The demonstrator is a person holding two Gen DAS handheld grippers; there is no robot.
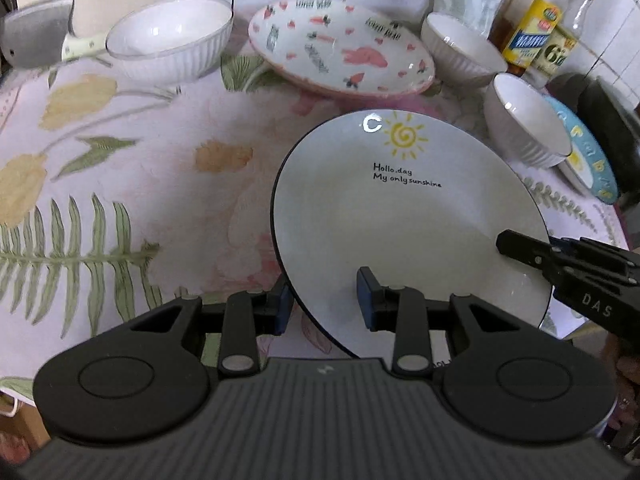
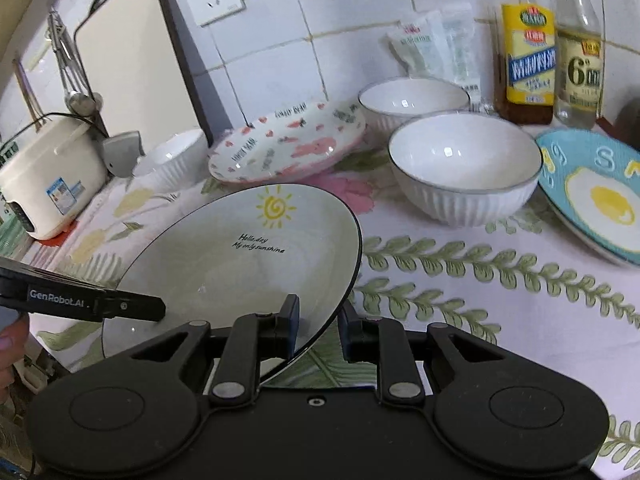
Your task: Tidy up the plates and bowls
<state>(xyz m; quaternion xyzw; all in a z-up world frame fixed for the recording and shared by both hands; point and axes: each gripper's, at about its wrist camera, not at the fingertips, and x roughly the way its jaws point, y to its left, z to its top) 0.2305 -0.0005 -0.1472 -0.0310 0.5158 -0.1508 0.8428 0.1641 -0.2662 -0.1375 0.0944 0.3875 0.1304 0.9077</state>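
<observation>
A white plate with a black rim, a yellow sun and writing [image 1: 400, 216] [image 2: 224, 272] hangs tilted over the flowered tablecloth. My left gripper [image 1: 324, 300] is shut on its near left rim, and my right gripper [image 2: 320, 328] is shut on the opposite rim. A pink rabbit plate [image 1: 340, 52] [image 2: 288, 144] lies at the back. White ribbed bowls stand at the back left [image 1: 172, 36] [image 2: 172, 156], back right [image 1: 460, 48] [image 2: 412, 96] and right [image 1: 524, 124] [image 2: 464, 160]. A blue fried-egg plate [image 1: 596, 160] [image 2: 600, 196] lies partly under the right bowl.
Sauce bottles [image 2: 528, 52] and a plastic packet [image 2: 440, 48] stand against the tiled wall. A cleaver [image 1: 36, 36], a rice cooker [image 2: 48, 176] and an upright cutting board [image 2: 132, 60] are at the left. Bare tablecloth [image 1: 140, 184] lies left of the held plate.
</observation>
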